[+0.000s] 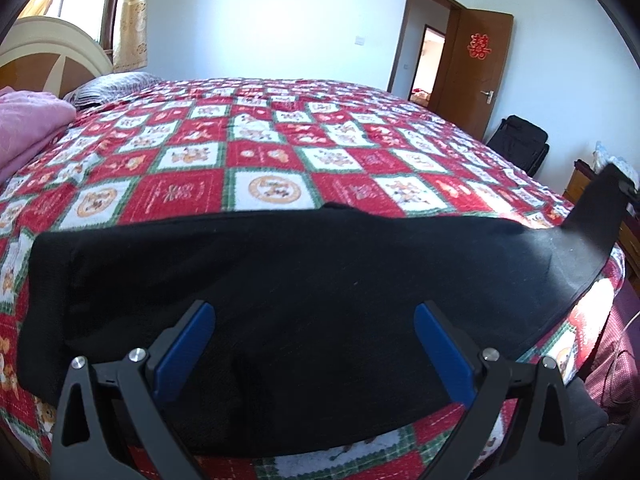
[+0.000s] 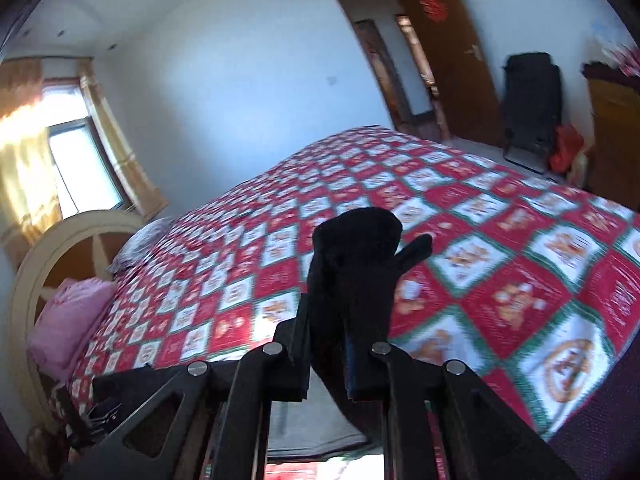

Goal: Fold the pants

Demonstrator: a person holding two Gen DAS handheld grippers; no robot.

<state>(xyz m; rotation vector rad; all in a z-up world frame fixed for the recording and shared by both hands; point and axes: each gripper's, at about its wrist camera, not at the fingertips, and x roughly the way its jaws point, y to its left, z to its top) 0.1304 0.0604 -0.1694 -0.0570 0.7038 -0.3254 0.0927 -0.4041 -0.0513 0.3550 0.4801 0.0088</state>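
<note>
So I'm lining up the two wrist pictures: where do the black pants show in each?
Left wrist: the black pants lie across the lower half on the quilt, with the far right end lifted by the right gripper.
Right wrist: a bunched end stands up at centre, clamped between the closed fingers.
Shared landmark: the brown door with the red emblem.

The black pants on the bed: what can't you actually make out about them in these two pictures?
- Left wrist view: the near hem of the black pants hides behind the open left gripper.
- Right wrist view: the shut right gripper covers the pinched fabric; motion blur smears the bedspread.
- Both: seams vanish in the dark cloth.
</note>
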